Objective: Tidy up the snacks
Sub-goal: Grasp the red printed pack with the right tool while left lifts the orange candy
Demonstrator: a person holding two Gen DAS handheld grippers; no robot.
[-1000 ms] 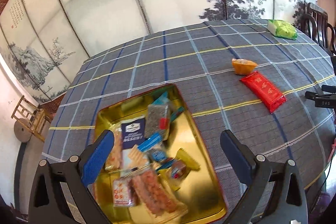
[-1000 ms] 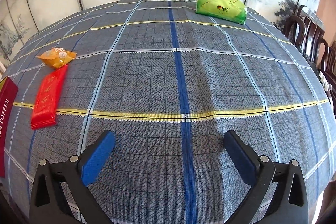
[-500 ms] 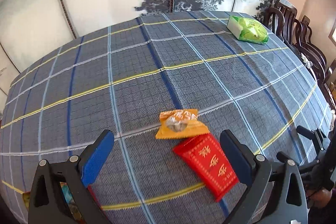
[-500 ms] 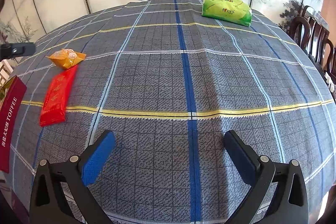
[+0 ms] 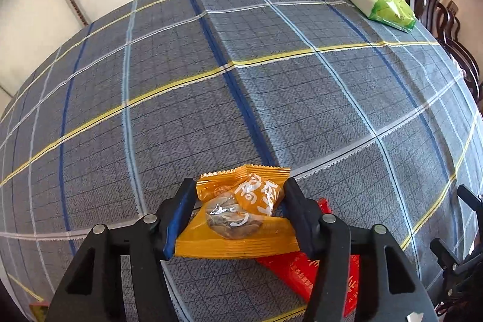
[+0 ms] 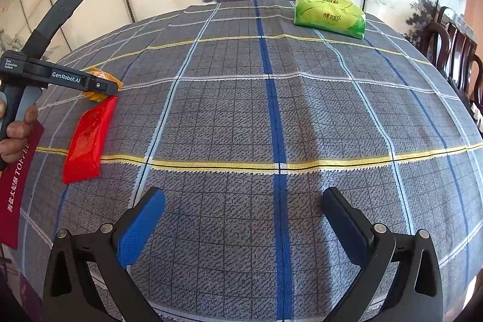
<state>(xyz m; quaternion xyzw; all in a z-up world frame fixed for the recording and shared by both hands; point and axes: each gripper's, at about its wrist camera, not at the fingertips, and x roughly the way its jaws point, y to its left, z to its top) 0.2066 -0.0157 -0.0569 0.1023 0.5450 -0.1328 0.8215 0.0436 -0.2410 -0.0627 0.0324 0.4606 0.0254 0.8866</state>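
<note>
My left gripper (image 5: 238, 216) is shut on an orange snack packet (image 5: 241, 213), its jaws pressing both sides of it on the plaid tablecloth. A red snack packet (image 5: 317, 273) lies just right of it, partly under the right finger. In the right wrist view the left gripper (image 6: 99, 86) shows at the far left over the orange packet (image 6: 104, 76), with the red packet (image 6: 87, 141) in front of it. My right gripper (image 6: 244, 219) is open and empty, above bare cloth.
A green pack (image 5: 383, 5) lies at the far right of the table; it also shows in the right wrist view (image 6: 330, 14). A dark red toffee box (image 6: 15, 186) sits at the left edge. Dark wooden chairs (image 6: 452, 44) stand on the right. A painted screen stands behind.
My left gripper swung from the gold tray to the orange packet, moved in and shut on it. My right gripper stayed open and shifted only slightly.
</note>
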